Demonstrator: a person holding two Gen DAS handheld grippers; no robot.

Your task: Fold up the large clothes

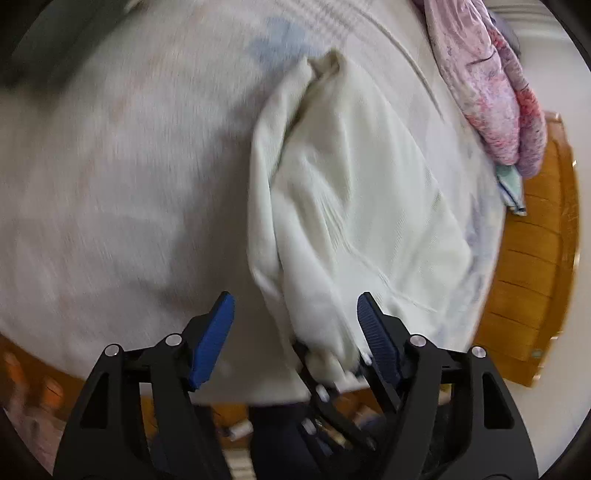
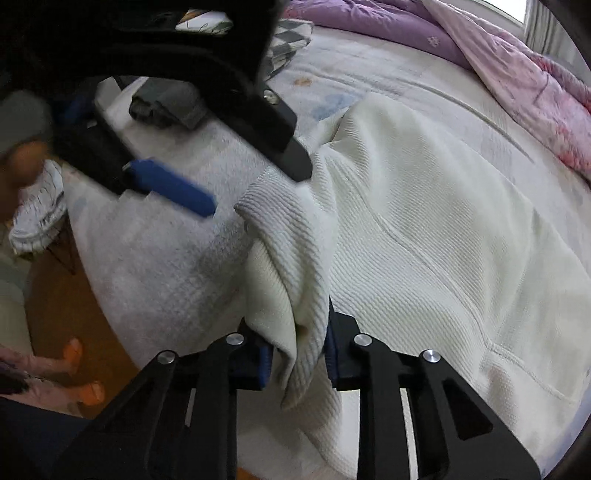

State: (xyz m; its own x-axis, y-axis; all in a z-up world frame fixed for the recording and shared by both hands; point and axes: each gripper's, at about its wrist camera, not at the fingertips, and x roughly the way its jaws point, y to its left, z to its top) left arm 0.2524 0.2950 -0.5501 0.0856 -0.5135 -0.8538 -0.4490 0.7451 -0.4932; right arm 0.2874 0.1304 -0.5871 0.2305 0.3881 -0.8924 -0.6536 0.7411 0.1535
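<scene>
A cream ribbed knit garment [image 1: 354, 192] lies spread on the white bed sheet [image 1: 110, 166]. My left gripper [image 1: 295, 314] hangs open above the garment's near end, its blue pads [image 1: 214, 332] wide apart and touching nothing. Just below it, the right gripper [image 1: 332, 363] pinches the garment's bunched corner. In the right wrist view, the right gripper [image 2: 299, 347] is shut on a hanging fold of the garment [image 2: 424, 240]. One blue pad [image 2: 173, 188] of the left gripper hovers at the upper left, clear of the cloth.
A pink floral quilt [image 2: 535, 85] and purple bedding [image 2: 369, 18] pile along the bed's far side. Dark folded clothes [image 2: 166, 103] lie at the back left. A striped cloth [image 2: 37, 218] sits off the bed's left edge. Wooden floor [image 1: 532, 258] borders the bed.
</scene>
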